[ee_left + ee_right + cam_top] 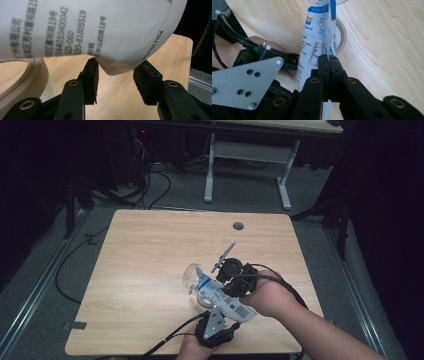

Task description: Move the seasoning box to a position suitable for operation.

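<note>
A white and blue printed pouch (227,301) hangs over the front right of the wooden table (150,260), held from two sides. My right gripper (328,58) is shut on the pouch's flat side seam (329,30). The pouch's white bottom corner (120,50) sits between the pads of my left gripper (118,67), and both pads touch it. In the high view the left gripper (222,314) reaches in from the front edge, and the right gripper (227,285) comes from the right. The pouch's far end points at a clear cup (191,276). A beige tape roll (27,75) lies under the pouch.
The tape roll (342,37) lies flat on the wood past the right jaws. A round cable hole (238,226) sits near the table's far edge. Behind the table stands a white-legged desk (250,155), with cables (150,190) on the floor.
</note>
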`<state>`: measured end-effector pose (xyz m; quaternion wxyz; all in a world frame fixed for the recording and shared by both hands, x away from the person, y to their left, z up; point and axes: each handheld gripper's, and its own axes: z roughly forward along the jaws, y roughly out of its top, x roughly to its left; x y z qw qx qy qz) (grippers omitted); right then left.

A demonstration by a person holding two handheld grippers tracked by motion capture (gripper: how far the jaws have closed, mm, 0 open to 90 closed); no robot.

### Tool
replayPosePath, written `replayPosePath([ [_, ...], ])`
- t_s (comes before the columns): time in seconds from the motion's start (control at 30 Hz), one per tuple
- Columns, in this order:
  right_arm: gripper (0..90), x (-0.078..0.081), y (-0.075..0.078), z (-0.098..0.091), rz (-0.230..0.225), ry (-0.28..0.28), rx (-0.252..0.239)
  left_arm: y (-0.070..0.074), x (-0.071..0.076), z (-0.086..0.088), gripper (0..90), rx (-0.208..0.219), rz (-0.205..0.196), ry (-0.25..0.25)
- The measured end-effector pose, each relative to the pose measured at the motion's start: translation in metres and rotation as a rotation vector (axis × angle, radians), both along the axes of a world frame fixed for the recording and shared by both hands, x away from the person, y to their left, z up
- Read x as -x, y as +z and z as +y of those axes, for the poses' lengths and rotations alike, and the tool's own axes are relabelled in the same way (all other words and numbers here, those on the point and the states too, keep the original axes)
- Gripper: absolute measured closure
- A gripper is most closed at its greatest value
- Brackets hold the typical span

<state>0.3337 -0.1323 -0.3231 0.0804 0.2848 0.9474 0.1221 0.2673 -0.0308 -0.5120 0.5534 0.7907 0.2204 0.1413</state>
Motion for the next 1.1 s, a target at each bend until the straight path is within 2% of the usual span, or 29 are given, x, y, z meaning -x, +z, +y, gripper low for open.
replayPosePath([
  [0.53,89.8,0.000,0.003,-0.003,-0.009,-0.011,-0.008,-0.002,0.003,0.003,54.8,-0.011,-0.013,-0.003],
  [0.77,89.8,-0.001,0.002,-0.007,-0.004,-0.015,-0.015,-0.002,0.003,0.015,54.5,-0.023,-0.023,-0.004],
  [0.83,89.8,-0.001,0.002,-0.009,-0.004,-0.019,-0.016,-0.002,0.003,0.022,54.4,-0.028,-0.031,0.000],
  [1.1,89.7,-0.004,0.000,-0.009,-0.001,-0.019,-0.022,0.000,0.007,0.041,54.5,-0.017,-0.039,-0.004],
])
